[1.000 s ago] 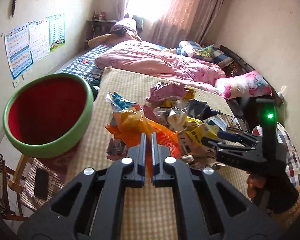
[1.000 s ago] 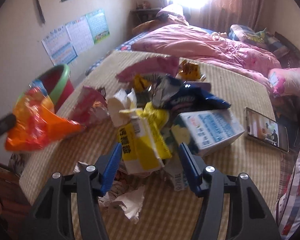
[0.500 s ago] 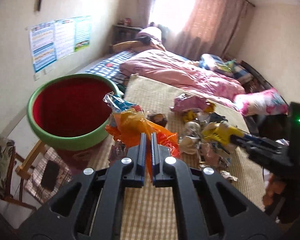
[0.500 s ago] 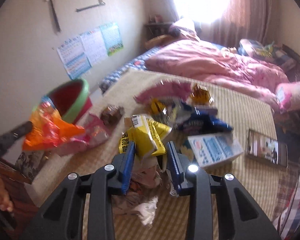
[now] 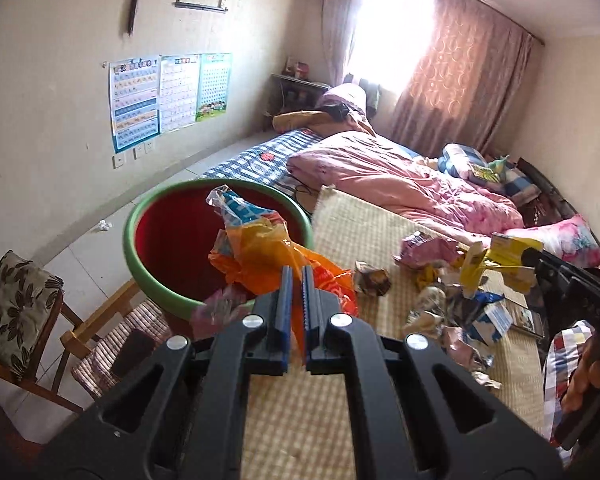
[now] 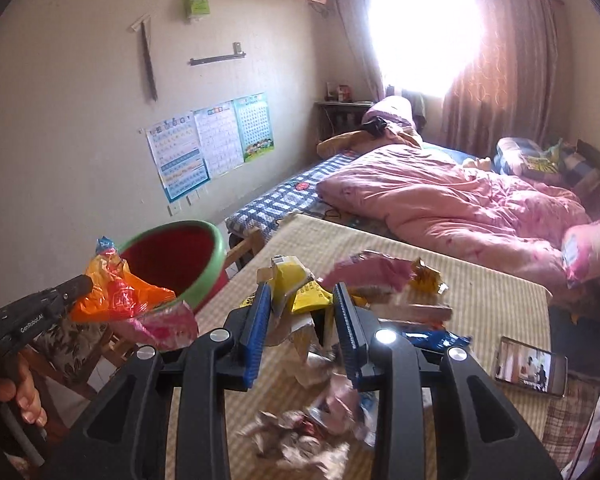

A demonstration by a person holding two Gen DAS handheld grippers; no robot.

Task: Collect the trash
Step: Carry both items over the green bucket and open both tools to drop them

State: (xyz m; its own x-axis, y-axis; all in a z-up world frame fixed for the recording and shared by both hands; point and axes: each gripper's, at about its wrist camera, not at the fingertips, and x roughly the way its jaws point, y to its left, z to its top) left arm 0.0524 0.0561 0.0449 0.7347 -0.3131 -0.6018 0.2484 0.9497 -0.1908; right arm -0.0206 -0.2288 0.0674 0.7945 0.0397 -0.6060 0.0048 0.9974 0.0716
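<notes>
Over bin (image 5: 140, 216), left gripper (image 5: 296, 280) pinches orange wrapper (image 5: 268, 256).

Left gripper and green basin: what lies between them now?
Only the orange plastic bag pinched by the left gripper; it overlaps the green basin rim in the left wrist view.

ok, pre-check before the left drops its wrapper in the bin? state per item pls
1. Left hand-held gripper clamped on the orange plastic wrapper: ok.
2. Round red bin with green rim open and unobstructed: ok.
3. Wrapper over the bin's opening: cannot tell; in the right wrist view it hangs in front of the rim, not clearly above it.
4. Right hand-held gripper has just been closing and now grips the yellow crumpled carton, lifted off the woven mat: ok.
5. Right gripper away from the left's path to the bin: ok.
6. Phone clear of the trash pile: ok.
</notes>
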